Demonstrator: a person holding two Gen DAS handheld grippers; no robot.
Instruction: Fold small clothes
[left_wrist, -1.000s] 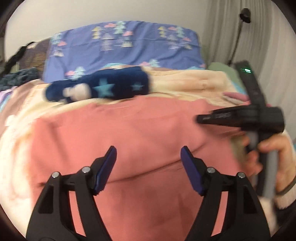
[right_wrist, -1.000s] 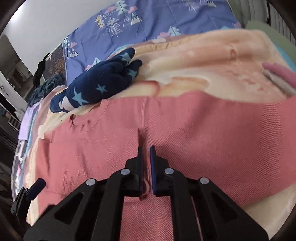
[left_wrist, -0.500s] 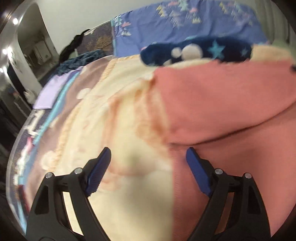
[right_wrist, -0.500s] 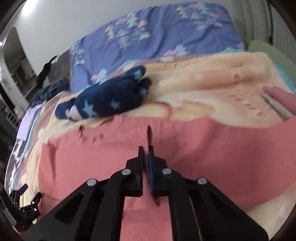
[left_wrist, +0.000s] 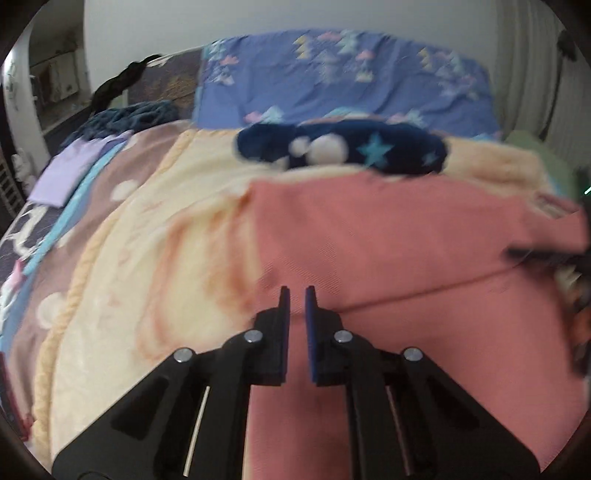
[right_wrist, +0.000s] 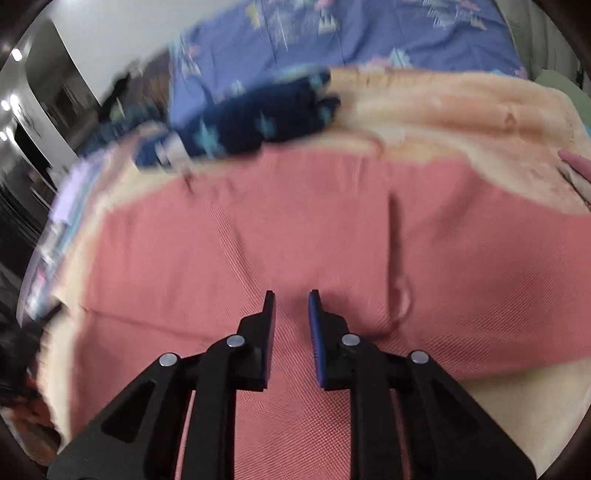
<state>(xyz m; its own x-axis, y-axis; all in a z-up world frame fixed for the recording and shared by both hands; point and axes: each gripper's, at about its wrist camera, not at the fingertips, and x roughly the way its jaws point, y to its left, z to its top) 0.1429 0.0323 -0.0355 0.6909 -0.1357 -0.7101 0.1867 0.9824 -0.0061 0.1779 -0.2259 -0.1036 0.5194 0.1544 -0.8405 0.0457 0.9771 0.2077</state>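
Left hand-held gripper (left_wrist: 297, 291): jaws just closing, nearly together, pinching the salmon-pink knit garment (left_wrist: 388, 240) at its left fold edge. Right hand-held gripper (right_wrist: 291, 295): jaws just opening, gripping nothing. Garment lies partly folded below the navy star-print fleece bundle (left_wrist: 343, 151); further folds remain, apparently.

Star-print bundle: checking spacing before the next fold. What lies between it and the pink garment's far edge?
Only a bare strip of cream blanket separates the star-print bundle from the pink garment, clearest in the left wrist view.
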